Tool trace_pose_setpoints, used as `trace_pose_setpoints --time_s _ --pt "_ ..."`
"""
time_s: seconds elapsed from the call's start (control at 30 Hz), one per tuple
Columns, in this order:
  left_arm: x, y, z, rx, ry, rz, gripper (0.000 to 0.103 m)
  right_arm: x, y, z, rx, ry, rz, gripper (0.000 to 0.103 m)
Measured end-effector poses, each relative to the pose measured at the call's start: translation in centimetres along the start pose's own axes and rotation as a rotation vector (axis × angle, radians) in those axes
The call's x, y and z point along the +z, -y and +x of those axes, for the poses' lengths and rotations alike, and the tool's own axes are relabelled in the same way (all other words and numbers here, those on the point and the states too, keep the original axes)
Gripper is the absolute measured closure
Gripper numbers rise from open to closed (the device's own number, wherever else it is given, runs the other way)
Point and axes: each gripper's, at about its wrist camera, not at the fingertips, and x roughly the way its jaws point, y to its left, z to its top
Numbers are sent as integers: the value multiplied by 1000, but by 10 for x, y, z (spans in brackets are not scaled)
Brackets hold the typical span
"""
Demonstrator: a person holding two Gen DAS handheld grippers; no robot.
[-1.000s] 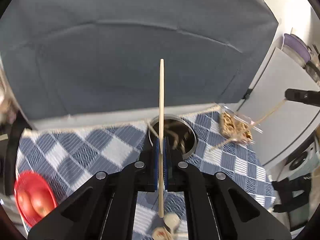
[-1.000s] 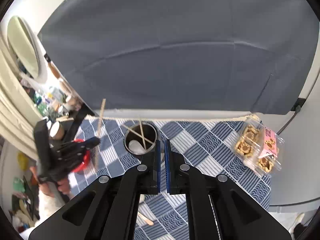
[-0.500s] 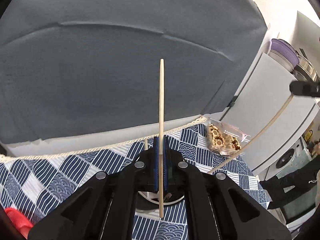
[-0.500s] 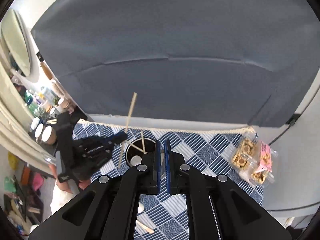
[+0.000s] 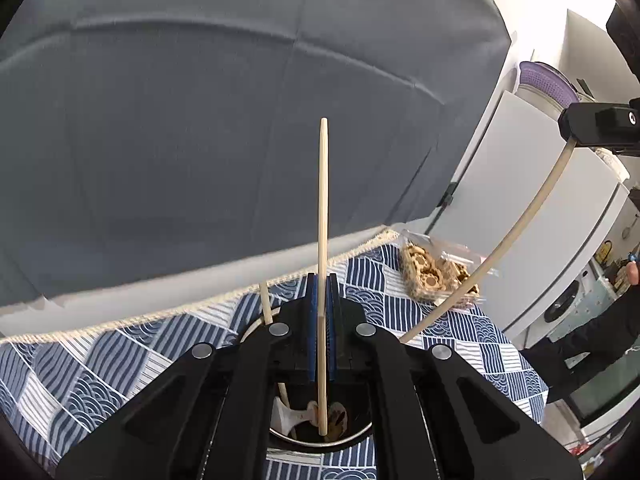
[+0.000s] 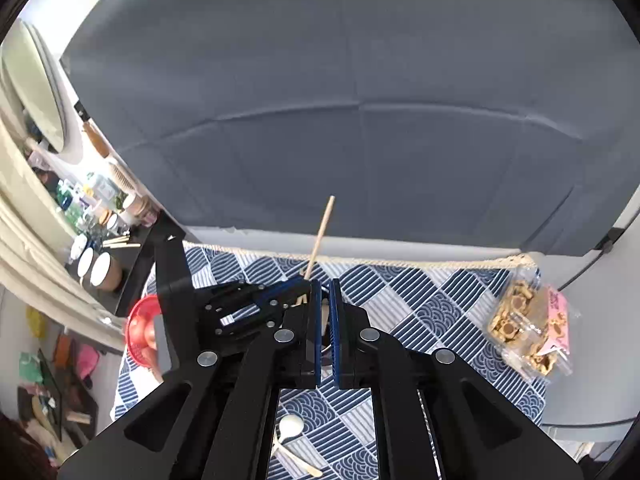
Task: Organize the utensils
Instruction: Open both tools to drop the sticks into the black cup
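Left claw [image 5: 320, 320] clenching mid-shaft on chopstick [image 5: 323, 220], tip hanging over metal holder [image 5: 320, 438] below claw; right claw [image 6: 325, 320] gripping second chopstick [image 5: 516, 232]; both light, stiff, slippery

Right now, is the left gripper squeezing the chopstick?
Touching. The left wrist view shows the left gripper with its blue pads shut on the chopstick, no gap either side.

A blue-and-white patterned tablecloth [image 6: 404, 296] is covering the table — a clear packet of biscuits [image 6: 528, 332] is lying at its right edge, a white spoon [image 6: 290, 428] is resting near the front, and a red bowl [image 6: 138, 332] is sitting at the left.
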Motion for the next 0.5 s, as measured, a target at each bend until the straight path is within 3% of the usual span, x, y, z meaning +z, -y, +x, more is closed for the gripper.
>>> trace_pose_setpoints --time_s 0.17,0.2,0.27,0.3,0.33,0.37,0.43,0.5 --pt "-12 -4 -1 -29 -21 -15 95 -4 3 12 18 -12 18 98" --pt "-14 -6 -4 -30 -17 -28 90 -5 4 13 20 -8 27 97" --pt "-18 -6 -14 -10 -7 -28 65 -6 6 11 9 7 38 95" --pt "-20 -7 -18 4 -2 -27 61 -6 9 9 9 17 49 91" --pt "-21 -7 -25 23 0 -26 54 -7 12 5 6 31 63 76" --pt "-22 -7 -30 36 0 -22 44 -8 13 2 0 43 69 52" --pt "-26 -5 -45 78 7 -8 29 -11 17 -5 -5 71 76 41" --pt "-29 -5 -61 124 16 -2 23 -14 18 -6 -2 71 80 35"
